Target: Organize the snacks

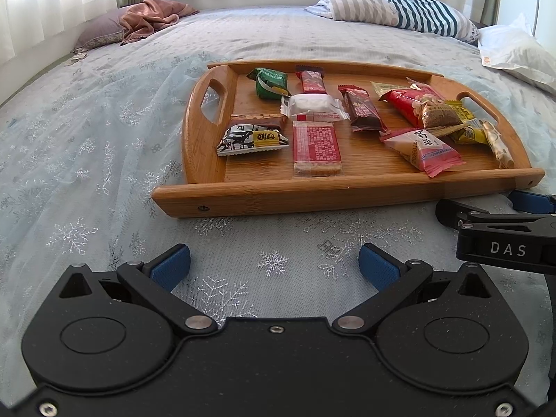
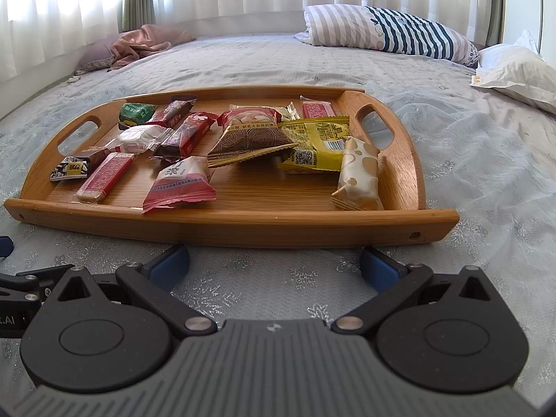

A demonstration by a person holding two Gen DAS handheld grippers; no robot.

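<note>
My left hand-held gripper point(image 1: 274, 267) hovers low over the bed point(image 1: 87, 173), fingers spread wide apart with nothing between them, short of the near rim of the wooden tray point(image 1: 312, 193). On the tray's left end sits a black-and-white packet point(image 1: 252, 139) with a brown bar point(image 1: 259, 120) touching it just behind. Far left corner, a green packet point(image 1: 271, 83). Next along, a long red-and-clear wafer bar point(image 1: 315, 147) lies near the front rim, a white packet point(image 1: 312, 107) just beyond it, and a small red bar point(image 1: 312, 81) farther back. In the middle, a dark maroon bar point(image 1: 365, 109). Right of that it gets crowded: a pink-and-white packet point(image 2: 182, 184) in front, a brown spiral-patterned packet point(image 2: 248, 144) leaning over a yellow packet point(image 2: 318, 146), a red peanut packet point(image 2: 250, 118) behind. At the far right end, a cream packet with gold spots point(image 2: 358, 173) lies against the handle wall. My right hand-held gripper point(image 2: 274, 267) is also wide apart and holding nothing, its tips just short of the tray's near rim.
</note>
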